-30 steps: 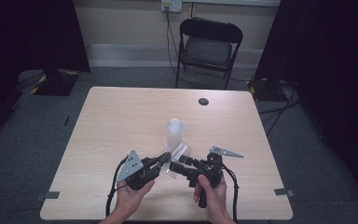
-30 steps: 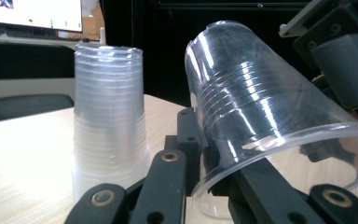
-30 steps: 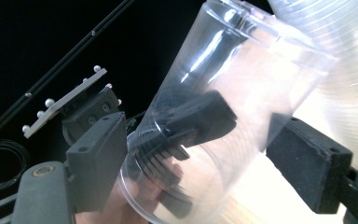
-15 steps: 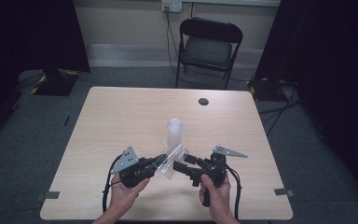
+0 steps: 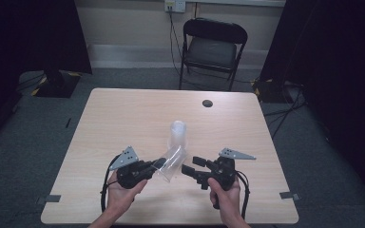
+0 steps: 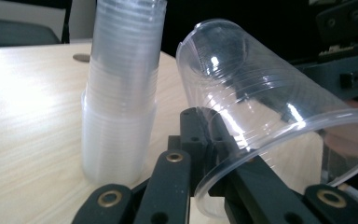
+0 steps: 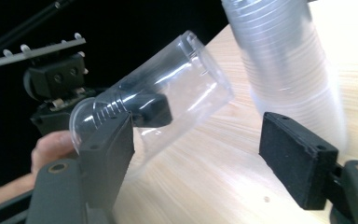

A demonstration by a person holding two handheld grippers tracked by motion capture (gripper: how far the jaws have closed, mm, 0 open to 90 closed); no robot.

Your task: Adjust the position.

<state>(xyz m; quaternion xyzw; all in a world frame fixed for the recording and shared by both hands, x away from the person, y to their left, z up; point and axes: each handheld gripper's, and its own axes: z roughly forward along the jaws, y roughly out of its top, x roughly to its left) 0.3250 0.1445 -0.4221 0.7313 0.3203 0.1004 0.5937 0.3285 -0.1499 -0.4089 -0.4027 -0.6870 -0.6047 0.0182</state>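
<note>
One cup [image 5: 170, 164] pinched at rim by left gripper [image 5: 158, 165], tilted beside stack [image 5: 177, 135]; right gripper [image 5: 191, 166] half-open, jaws just closing, empty. Next: grasp cup base.

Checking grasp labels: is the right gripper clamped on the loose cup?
No. The right gripper has open jaws with nothing pressed between them; the left gripper pinches the clear cup by its wall.

Light wooden table [image 5: 123, 123] under upright cup stack [image 5: 177, 135], black disc [image 5: 207, 103].
</note>
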